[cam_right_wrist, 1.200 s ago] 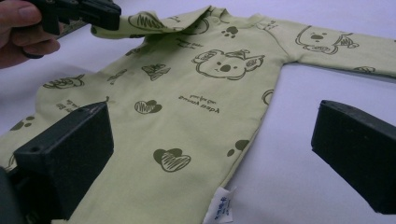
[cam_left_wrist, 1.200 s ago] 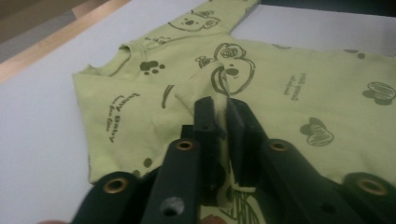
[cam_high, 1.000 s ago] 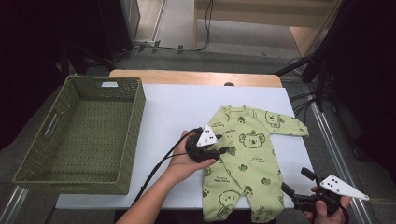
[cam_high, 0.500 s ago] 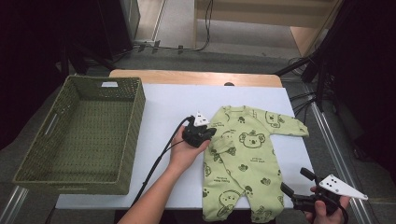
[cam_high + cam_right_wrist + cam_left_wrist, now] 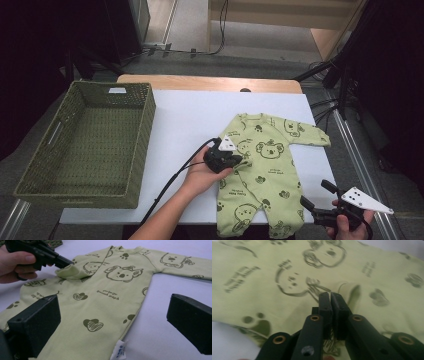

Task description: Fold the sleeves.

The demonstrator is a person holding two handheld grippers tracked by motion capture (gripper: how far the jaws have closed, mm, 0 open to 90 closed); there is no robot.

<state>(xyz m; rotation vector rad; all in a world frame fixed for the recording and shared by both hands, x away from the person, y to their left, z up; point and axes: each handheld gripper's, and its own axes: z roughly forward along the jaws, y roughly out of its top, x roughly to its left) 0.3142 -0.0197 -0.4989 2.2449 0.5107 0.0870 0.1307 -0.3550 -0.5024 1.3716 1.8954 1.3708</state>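
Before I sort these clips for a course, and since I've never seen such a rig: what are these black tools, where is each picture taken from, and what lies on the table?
There is no robot here: a person holds a two-fingered hand tool in each hand. One camera looks down from above the table; another rides on each tool and looks along its fingers.

On the white table lie a green woven basket, at the left, and a light green baby romper with koala prints.

The left gripper is at the romper's sleeve, which is folded over the body. Its fingers have just been closing and stand almost together; whether cloth is pinched between them I cannot tell. The right gripper, wide open near the romper's legs, holds nothing.
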